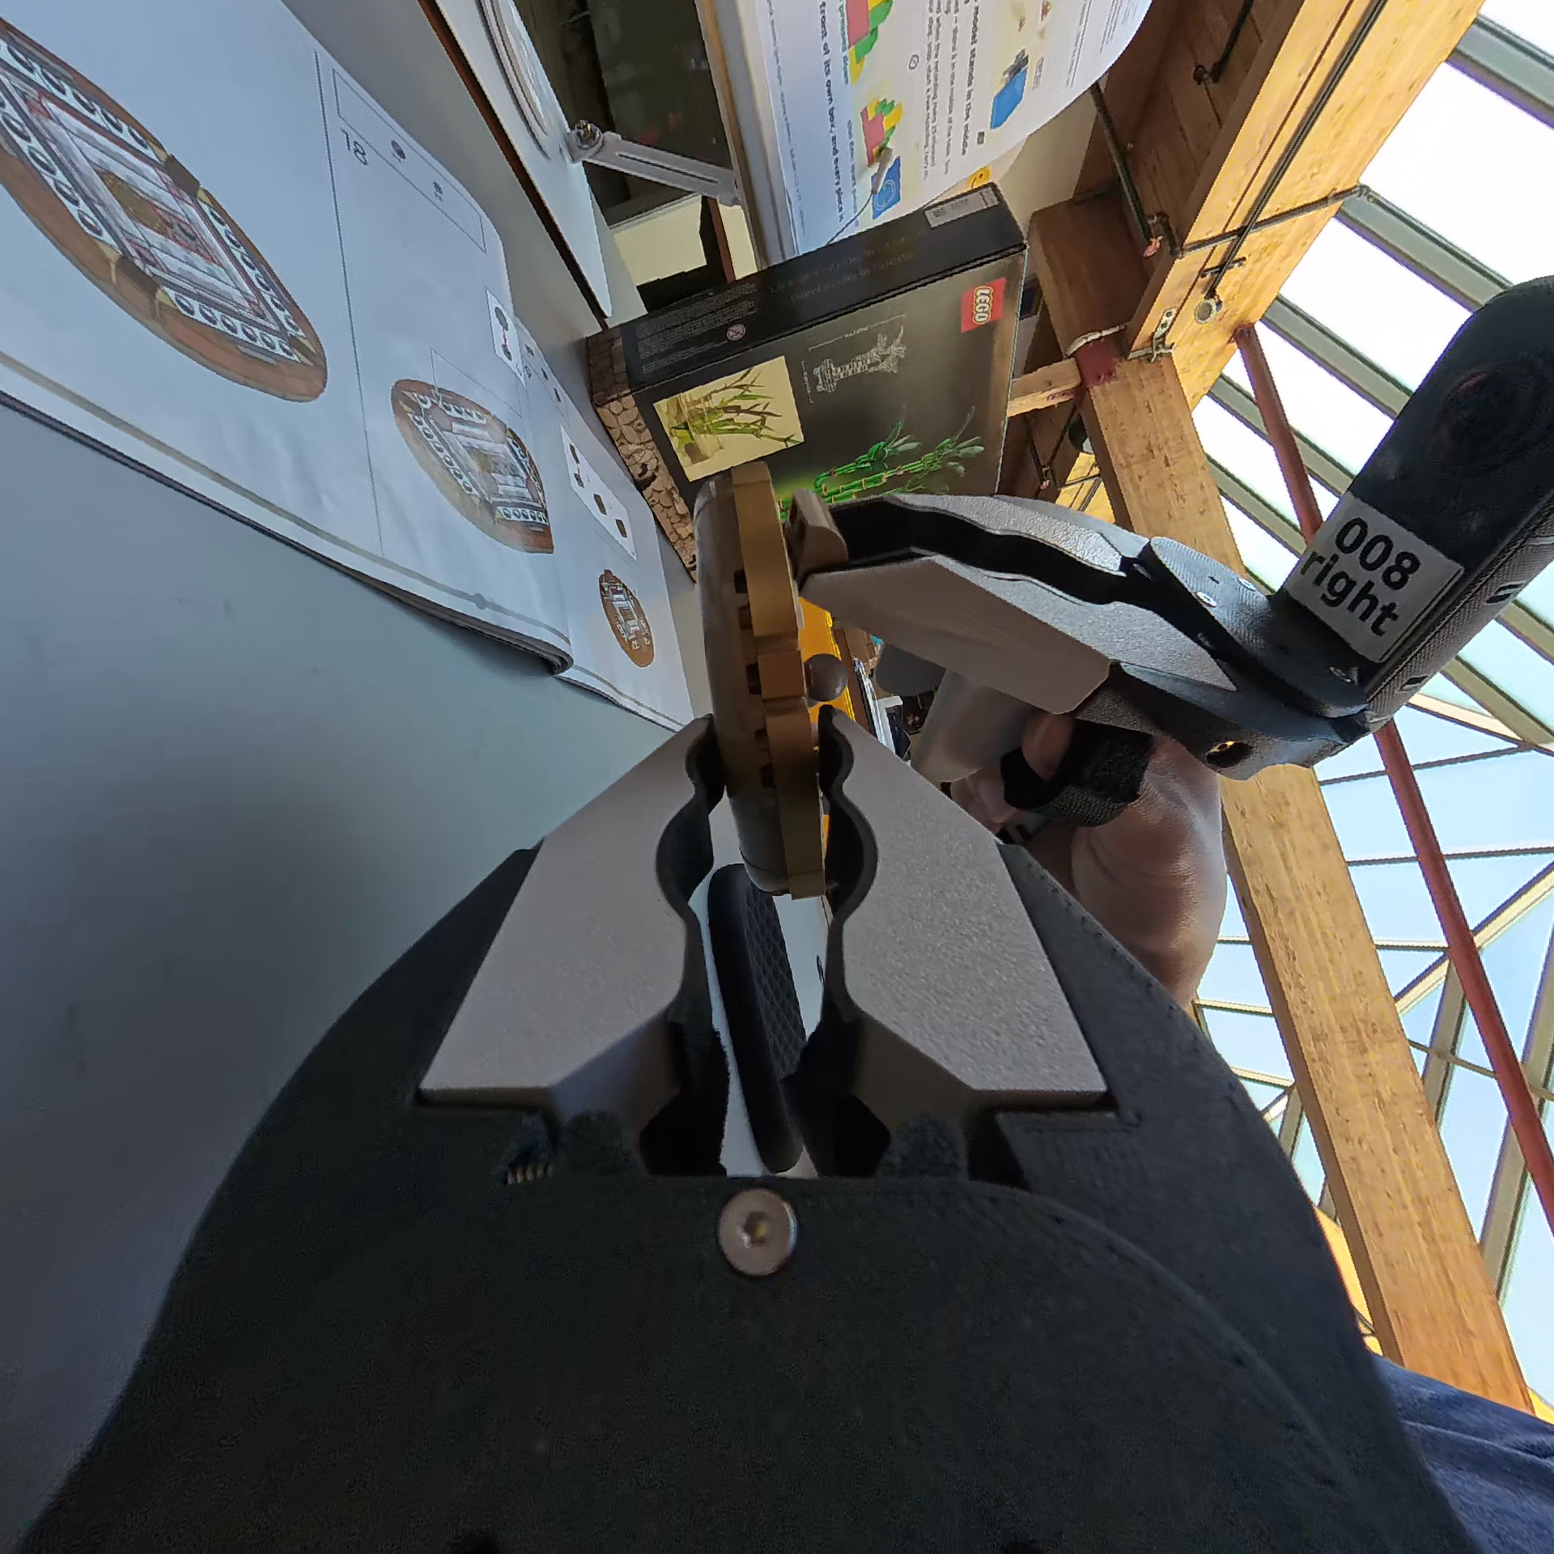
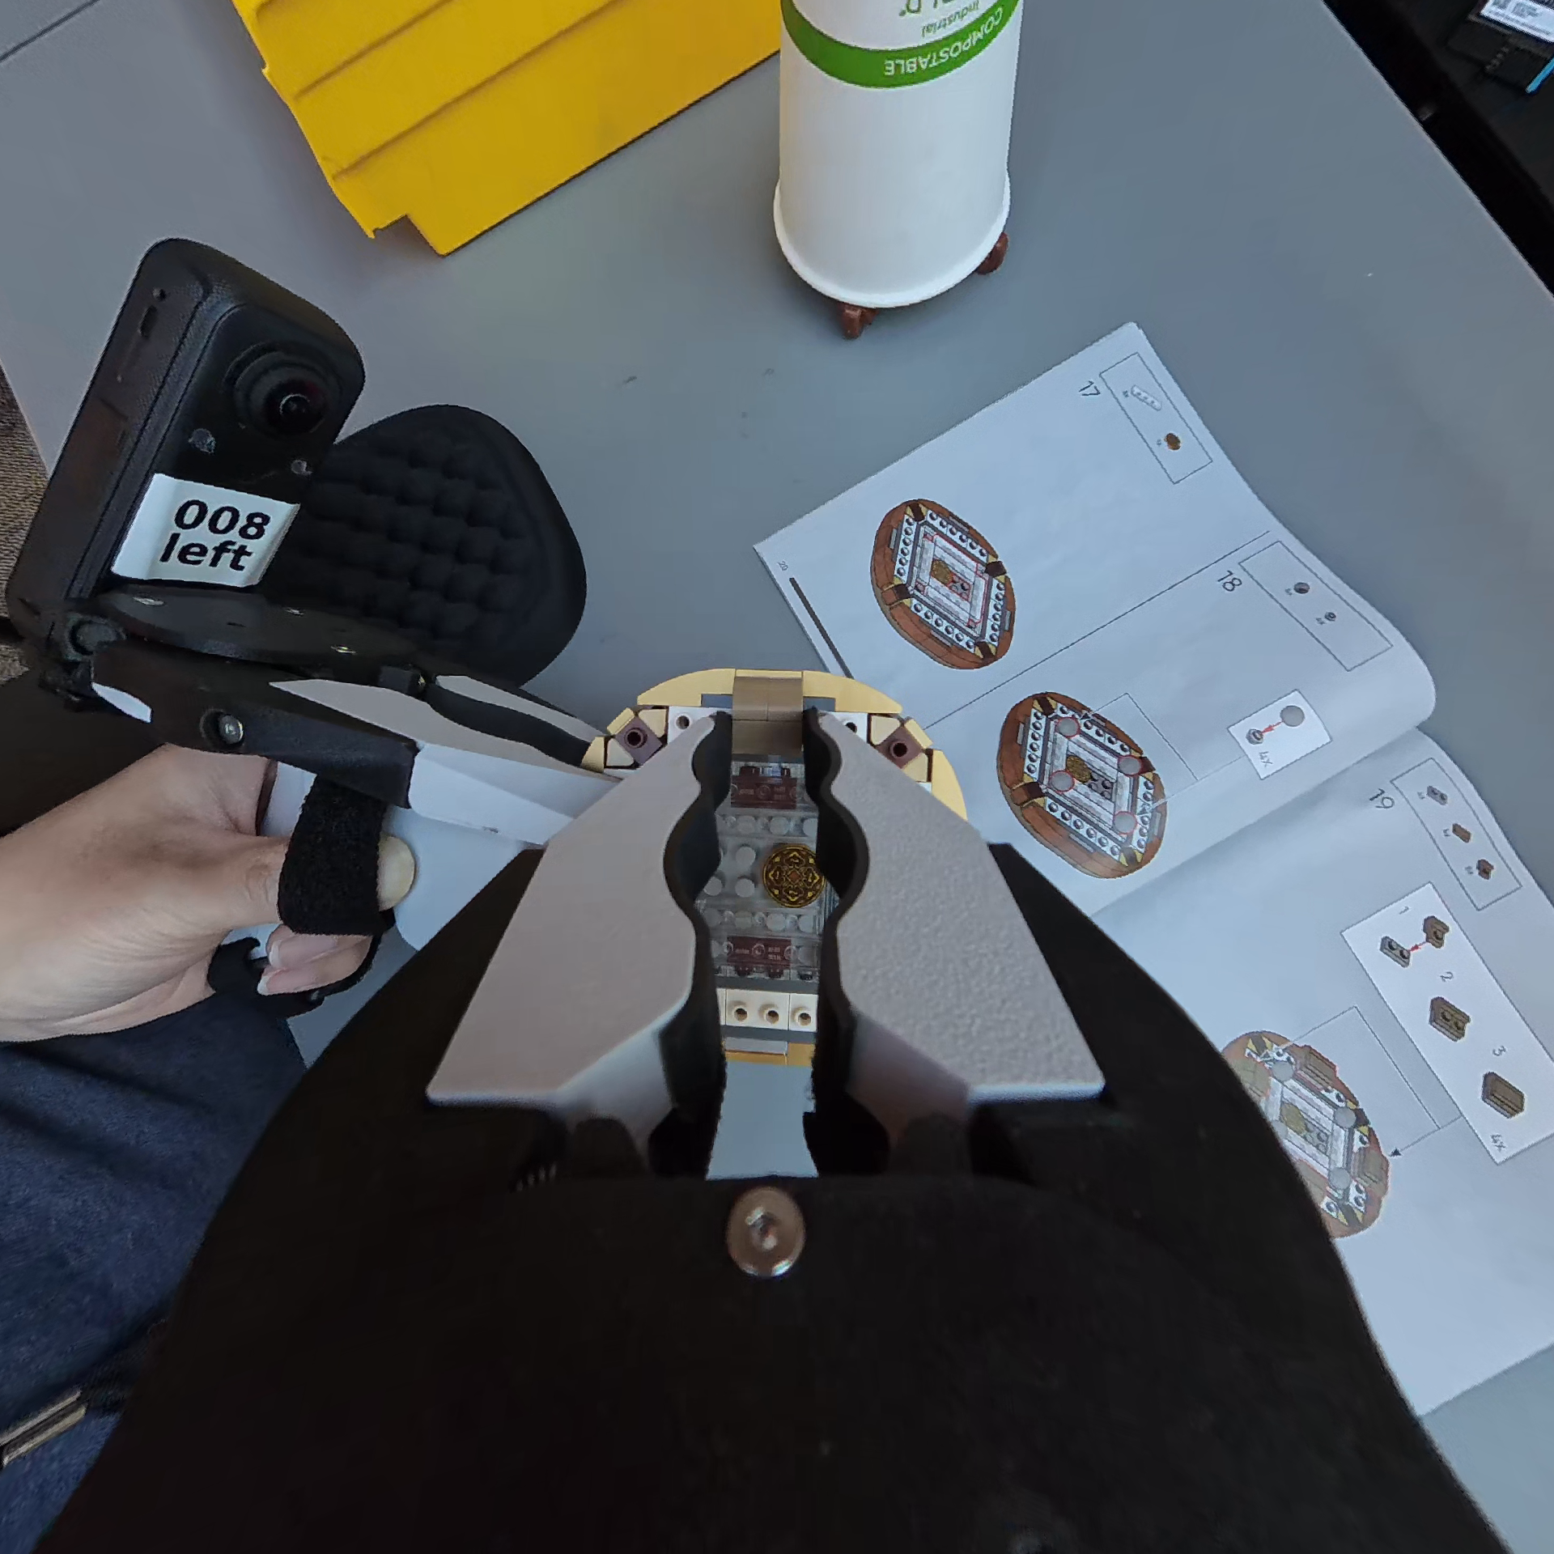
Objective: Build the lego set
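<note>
Two hand-held grippers hold a round tan lego base (image 2: pixel 769 874) in the air above a grey table (image 2: pixel 673 378). Left gripper (image 1: pixel 769 757) is clenched on the base's rim, seen edge-on. Right gripper (image 2: pixel 765 732) pinches a small brown brick (image 2: pixel 765 702) against the far rim. Base already has walls, studs & a gold centre tile. Open manual (image 2: pixel 1177 673) shows steps 17–19, so approx. mid-build; side bricks likely remain, plus everything after.

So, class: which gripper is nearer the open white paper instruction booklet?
Right. The right gripper holds the round tan lego model beside the booklet; the left gripper grips the model's far side.
</note>
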### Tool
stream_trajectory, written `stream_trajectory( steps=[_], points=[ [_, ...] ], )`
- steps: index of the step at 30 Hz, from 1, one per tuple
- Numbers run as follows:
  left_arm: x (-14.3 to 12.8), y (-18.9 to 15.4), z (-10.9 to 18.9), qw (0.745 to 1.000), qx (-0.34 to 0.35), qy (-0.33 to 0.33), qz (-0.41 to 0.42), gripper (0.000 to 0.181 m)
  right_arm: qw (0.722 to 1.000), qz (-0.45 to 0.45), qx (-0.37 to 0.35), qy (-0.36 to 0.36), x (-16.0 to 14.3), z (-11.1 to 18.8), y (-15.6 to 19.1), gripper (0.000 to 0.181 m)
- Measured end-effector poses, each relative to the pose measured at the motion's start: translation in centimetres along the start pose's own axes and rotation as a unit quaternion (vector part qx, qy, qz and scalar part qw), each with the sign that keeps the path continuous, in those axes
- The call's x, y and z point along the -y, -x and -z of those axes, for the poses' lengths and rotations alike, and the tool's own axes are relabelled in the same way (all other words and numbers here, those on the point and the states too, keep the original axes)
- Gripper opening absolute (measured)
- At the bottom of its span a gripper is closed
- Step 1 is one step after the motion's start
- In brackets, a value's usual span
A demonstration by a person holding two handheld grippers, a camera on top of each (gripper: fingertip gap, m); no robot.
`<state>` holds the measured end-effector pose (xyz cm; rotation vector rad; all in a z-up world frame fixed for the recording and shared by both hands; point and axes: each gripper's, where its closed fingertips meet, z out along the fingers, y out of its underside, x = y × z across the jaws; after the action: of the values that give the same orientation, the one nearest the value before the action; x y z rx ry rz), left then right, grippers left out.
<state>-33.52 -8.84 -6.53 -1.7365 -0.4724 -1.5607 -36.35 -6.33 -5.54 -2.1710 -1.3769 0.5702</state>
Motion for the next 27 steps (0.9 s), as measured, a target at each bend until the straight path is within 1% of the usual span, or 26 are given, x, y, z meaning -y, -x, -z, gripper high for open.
stream_trajectory(
  steps=[4, 6, 9, 11, 13, 15, 18, 23, 27],
  points=[
    [0.2, 0.1, 1.1, 1.000, 0.005, -0.016, 0.000, 0.020, 1.000, 0.012, 0.015, -0.004, 0.4, -0.5, 1.0, 0.016],
    [1.0, 0.4, 2.0, 0.999, 0.008, -0.031, 0.007, 0.020, 0.999, 0.019, 0.029, 0.005, 1.1, -1.3, 1.7, 0.016],
    [3.4, 0.9, 3.8, 0.998, 0.016, -0.064, 0.020, 0.020, 0.997, 0.053, 0.040, 0.025, 3.4, -3.2, 2.8, 0.016],
    [5.4, 1.2, 4.9, 0.996, 0.031, -0.084, 0.011, 0.020, 0.995, 0.080, 0.041, 0.031, 5.3, -4.4, 3.3, 0.016],
    [7.2, 0.9, 5.9, 0.994, 0.039, -0.099, -0.002, 0.020, 0.995, 0.088, 0.047, 0.022, 7.3, -5.0, 3.9, 0.016],
    [8.1, 0.7, 6.5, 0.994, 0.042, -0.100, -0.011, 0.020, 0.994, 0.091, 0.051, 0.018, 8.4, -5.2, 4.2, 0.016],
    [8.1, 0.6, 6.6, 0.994, 0.042, -0.102, -0.012, 0.020, 0.994, 0.091, 0.052, 0.010, 8.5, -5.2, 4.4, 0.016],
    [6.4, 1.0, 5.6, 0.996, 0.031, -0.088, 0.010, 0.020, 0.996, 0.075, 0.039, -0.004, 6.7, -4.8, 3.8, 0.016],
    [5.1, 0.6, 4.6, 0.997, 0.025, -0.070, 0.008, 0.020, 0.997, 0.063, 0.029, -0.027, 5.4, -3.7, 3.2, 0.016]
  ],
)
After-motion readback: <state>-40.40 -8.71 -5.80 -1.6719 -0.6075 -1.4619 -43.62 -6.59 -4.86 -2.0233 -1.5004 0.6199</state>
